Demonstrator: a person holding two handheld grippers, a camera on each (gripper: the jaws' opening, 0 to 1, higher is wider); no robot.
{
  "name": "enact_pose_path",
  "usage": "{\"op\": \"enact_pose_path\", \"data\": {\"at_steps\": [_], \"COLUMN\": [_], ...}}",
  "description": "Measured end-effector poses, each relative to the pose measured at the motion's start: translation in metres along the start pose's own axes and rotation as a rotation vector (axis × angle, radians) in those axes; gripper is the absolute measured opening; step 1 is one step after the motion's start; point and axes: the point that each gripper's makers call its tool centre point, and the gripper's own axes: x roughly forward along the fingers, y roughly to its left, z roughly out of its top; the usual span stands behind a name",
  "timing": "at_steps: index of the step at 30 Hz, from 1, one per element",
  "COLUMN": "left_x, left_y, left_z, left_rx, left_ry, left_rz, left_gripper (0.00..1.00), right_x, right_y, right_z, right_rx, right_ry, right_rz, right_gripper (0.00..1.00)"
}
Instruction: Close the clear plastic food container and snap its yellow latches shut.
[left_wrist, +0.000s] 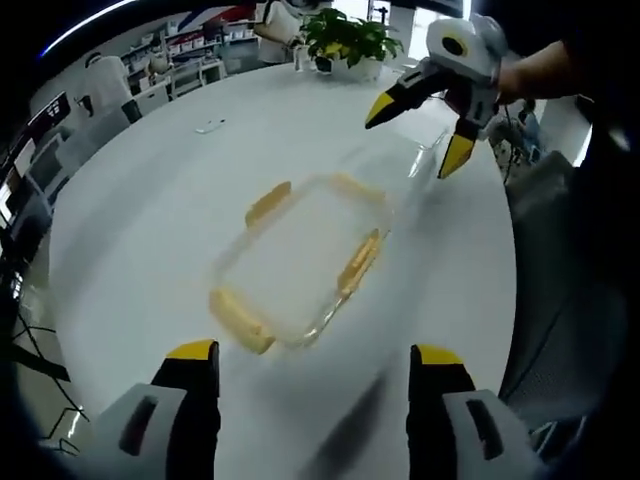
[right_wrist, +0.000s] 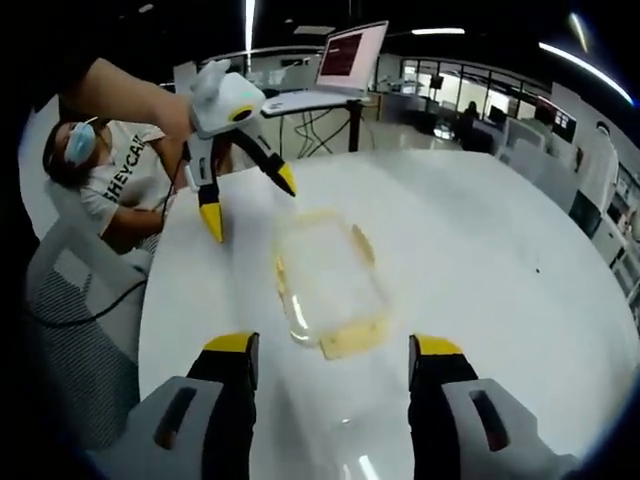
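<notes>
Looking along the left gripper (left_wrist: 312, 362), we see its two black, yellow-tipped jaws set wide apart with nothing between them, raised clear of the counter (left_wrist: 130, 260). That counter is a smooth, glossy white round top. On it, just ahead of the jaws, lies the clear plastic food container (left_wrist: 300, 262): a shallow rounded rectangle, transparent, blurred in this view. Yellow latches (left_wrist: 358, 264) sit along its edges, one on each side that we can make out; whether they are snapped down we cannot tell.

Beyond the container, the right gripper (left_wrist: 412, 138) hangs above the counter, held in a person's hand (left_wrist: 520, 75), white-bodied with yellow tips, jaws spread wide and gripping nothing. A potted green plant (left_wrist: 345, 42) stands at the far edge.

From the right gripper view, the right gripper (right_wrist: 333, 356) shows the same wide, empty spread, the container (right_wrist: 330, 285) lying just ahead on the counter (right_wrist: 480, 250). The left gripper (right_wrist: 248, 205) hovers past its far end, touching nothing. A seated person (right_wrist: 110, 185) and an open laptop (right_wrist: 345, 60) on a stand sit behind.
</notes>
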Motion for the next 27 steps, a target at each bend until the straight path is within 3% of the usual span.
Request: {"op": "enact_pose_path", "data": {"at_steps": [9, 16, 22, 27], "left_x": [0.007, 0.011, 0.014, 0.016], "left_y": [0.020, 0.033, 0.036, 0.048], "left_z": [0.001, -0.004, -0.005, -0.006], "left_rx": [0.117, 0.217, 0.249, 0.376], "left_ry": [0.065, 0.138, 0.161, 0.231], "left_rz": [-0.005, -0.005, -0.031, -0.023], "left_gripper": [0.66, 0.65, 0.60, 0.58], "right_x": [0.012, 0.023, 0.029, 0.036], "right_y": [-0.008, -0.005, -0.010, -0.016], "right_z": [-0.007, -0.020, -0.022, -0.025], "right_rx": [0.010, -0.098, -0.119, -0.174], "right_ry": [0.052, 0.144, 0.165, 0.216], "right_rz": [0.017, 0.074, 0.074, 0.073], "right_gripper": [0.55, 0.54, 0.52, 0.45]}}
